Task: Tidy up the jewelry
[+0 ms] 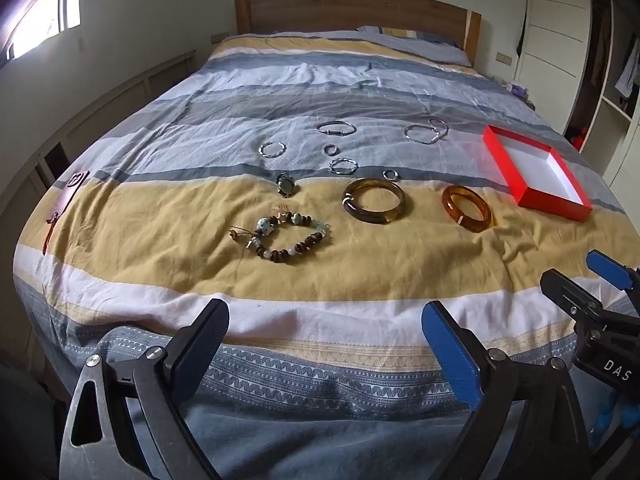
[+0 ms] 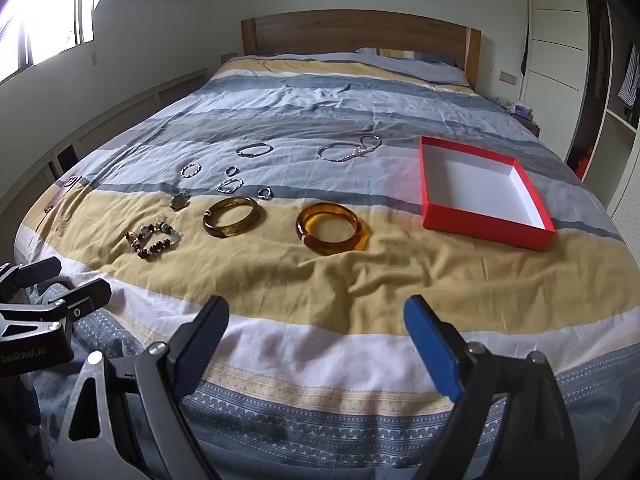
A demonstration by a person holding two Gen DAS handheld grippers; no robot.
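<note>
Jewelry lies spread on a striped bedspread. A beaded bracelet [image 1: 286,238] [image 2: 156,240], a dark amber bangle [image 1: 374,200] [image 2: 231,217] and an orange amber bangle [image 1: 467,208] [image 2: 330,227] rest on the yellow stripe. Several silver bangles and rings, such as a twisted silver bangle [image 1: 272,149] and a thin silver cuff [image 2: 254,149], lie farther back on the grey stripe. A red box [image 1: 536,168] [image 2: 482,194] with a white inside sits empty at the right. My left gripper [image 1: 324,328] and right gripper [image 2: 316,320] hover open over the bed's near edge, nothing between their fingers.
The right gripper [image 1: 600,280] shows at the left wrist view's right edge, the left gripper [image 2: 52,280] at the right wrist view's left edge. A wooden headboard [image 1: 352,8] stands at the far end. Low cabinets run along the left, wardrobes [image 2: 560,40] on the right.
</note>
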